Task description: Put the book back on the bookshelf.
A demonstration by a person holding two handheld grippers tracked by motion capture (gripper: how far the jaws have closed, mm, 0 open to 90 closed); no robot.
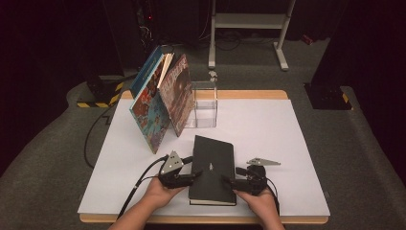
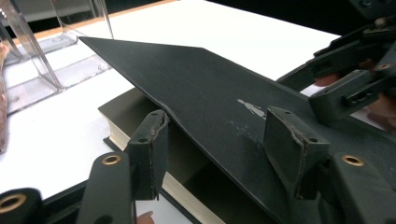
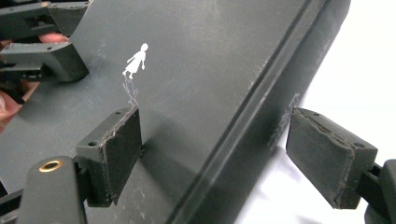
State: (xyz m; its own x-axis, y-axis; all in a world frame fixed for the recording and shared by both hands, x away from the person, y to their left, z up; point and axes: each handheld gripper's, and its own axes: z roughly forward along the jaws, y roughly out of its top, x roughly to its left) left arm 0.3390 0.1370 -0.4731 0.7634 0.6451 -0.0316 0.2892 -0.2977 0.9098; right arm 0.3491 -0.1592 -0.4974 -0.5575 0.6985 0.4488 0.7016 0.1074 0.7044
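Note:
A black hardcover book with a small white figure on its cover lies near the table's front edge. My left gripper is at the book's left side and stands open. The front cover is raised off the cream page block and passes between the jaws, its edge resting on the left pad. My right gripper is at the book's right side, also open. It straddles the spine, one pad on the cover, the other on the table side.
Two picture books lean against a clear acrylic stand at the back left of the white table. A white frame stands on the floor beyond. Bare table lies to the right.

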